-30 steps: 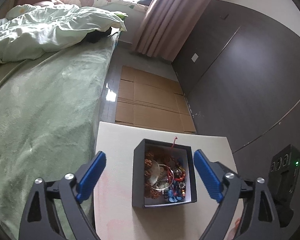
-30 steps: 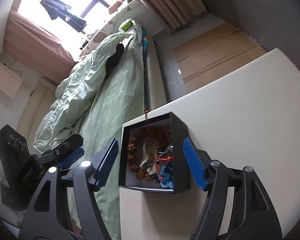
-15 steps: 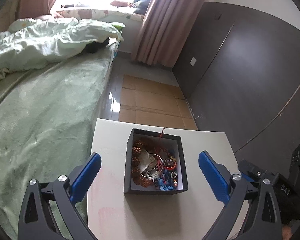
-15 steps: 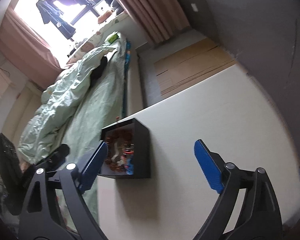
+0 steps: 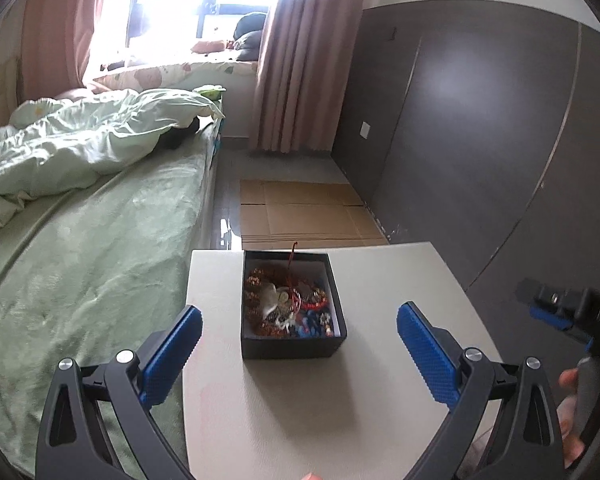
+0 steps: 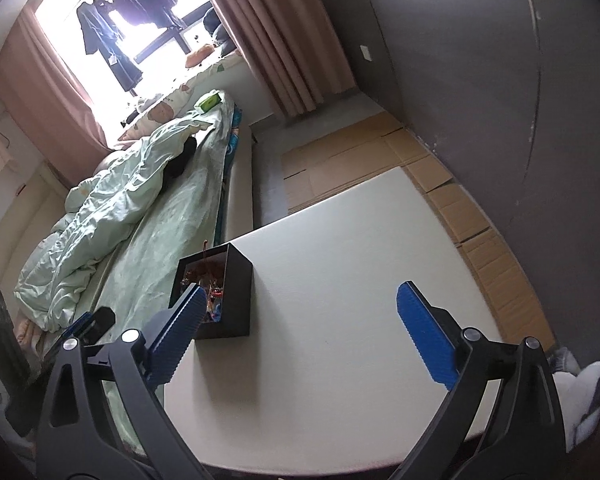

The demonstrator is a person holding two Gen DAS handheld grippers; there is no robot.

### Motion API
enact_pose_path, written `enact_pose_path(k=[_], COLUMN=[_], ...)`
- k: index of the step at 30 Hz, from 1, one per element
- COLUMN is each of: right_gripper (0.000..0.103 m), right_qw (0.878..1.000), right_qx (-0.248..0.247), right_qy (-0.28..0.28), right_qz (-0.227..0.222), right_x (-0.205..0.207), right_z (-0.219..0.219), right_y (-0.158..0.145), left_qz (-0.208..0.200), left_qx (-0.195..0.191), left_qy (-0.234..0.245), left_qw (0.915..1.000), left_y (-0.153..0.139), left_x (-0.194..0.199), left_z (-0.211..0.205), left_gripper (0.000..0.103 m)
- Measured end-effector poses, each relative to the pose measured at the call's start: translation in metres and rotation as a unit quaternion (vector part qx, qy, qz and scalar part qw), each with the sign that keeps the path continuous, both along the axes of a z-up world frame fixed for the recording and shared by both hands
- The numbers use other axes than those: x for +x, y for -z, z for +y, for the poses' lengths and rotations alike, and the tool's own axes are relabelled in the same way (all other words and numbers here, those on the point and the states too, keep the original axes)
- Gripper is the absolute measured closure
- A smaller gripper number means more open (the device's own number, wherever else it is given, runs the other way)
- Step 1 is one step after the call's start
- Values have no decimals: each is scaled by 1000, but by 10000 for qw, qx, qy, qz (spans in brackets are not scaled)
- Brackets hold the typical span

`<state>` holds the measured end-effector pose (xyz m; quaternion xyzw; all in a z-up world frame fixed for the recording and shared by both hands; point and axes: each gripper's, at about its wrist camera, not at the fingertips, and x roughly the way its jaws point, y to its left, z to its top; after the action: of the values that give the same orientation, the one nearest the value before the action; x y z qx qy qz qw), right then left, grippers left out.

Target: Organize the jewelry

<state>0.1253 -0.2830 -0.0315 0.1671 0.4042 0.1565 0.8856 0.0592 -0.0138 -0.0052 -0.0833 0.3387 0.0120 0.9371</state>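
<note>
A black open box (image 5: 292, 343) holding a heap of beaded bracelets and other jewelry (image 5: 286, 304) stands on the white table (image 5: 300, 408), near its far edge. My left gripper (image 5: 300, 344) hovers open above the table, pulled back from the box, which sits between and beyond its blue pads (image 5: 172, 360). In the right wrist view the same box (image 6: 230, 292) lies off to the left, partly behind the left blue pad (image 6: 180, 328). My right gripper (image 6: 300, 328) is still opening wide over bare table, nothing between its jaws.
A bed with green sheet (image 5: 80, 264) and rumpled duvet (image 5: 80, 140) borders the table's left side. Flattened cardboard (image 5: 300, 212) covers the floor beyond. A dark wall (image 5: 480, 140) runs along the right. A hand with the other gripper's handle (image 5: 588, 384) shows at the right edge.
Both grippers have backed away from the box and risen a little. The right gripper let go of the box's sides, opened wide, and swung right, leaving the box at its left.
</note>
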Motion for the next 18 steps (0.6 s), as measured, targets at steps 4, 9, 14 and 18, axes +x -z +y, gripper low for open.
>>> enact_pose_path(k=[4, 9, 14, 18], right_gripper=[7, 7, 7, 7], right_qw=[9998, 9989, 9989, 9987], right_qx=[-149, -322, -386, -434], right_qy=[-102, -321, -219, -247], right_qz=[16, -67, -180, -138], right_x=[-14, -30, -40, -43], right_z=[1, 6, 7, 12], right_y=[-12, -25, -24, -19], left_qz=[-97, -319, -426, -493], left_qx=[129, 258, 156, 226], left_qy=[-18, -45, -151, -179], left_qw=[9999, 9992, 9989, 9984], left_y=[-6, -15, -20, -21], left_x=[-18, -40, -52, -57], left_z=[-3, 0, 10, 11], left_gripper=[8, 8, 8, 8])
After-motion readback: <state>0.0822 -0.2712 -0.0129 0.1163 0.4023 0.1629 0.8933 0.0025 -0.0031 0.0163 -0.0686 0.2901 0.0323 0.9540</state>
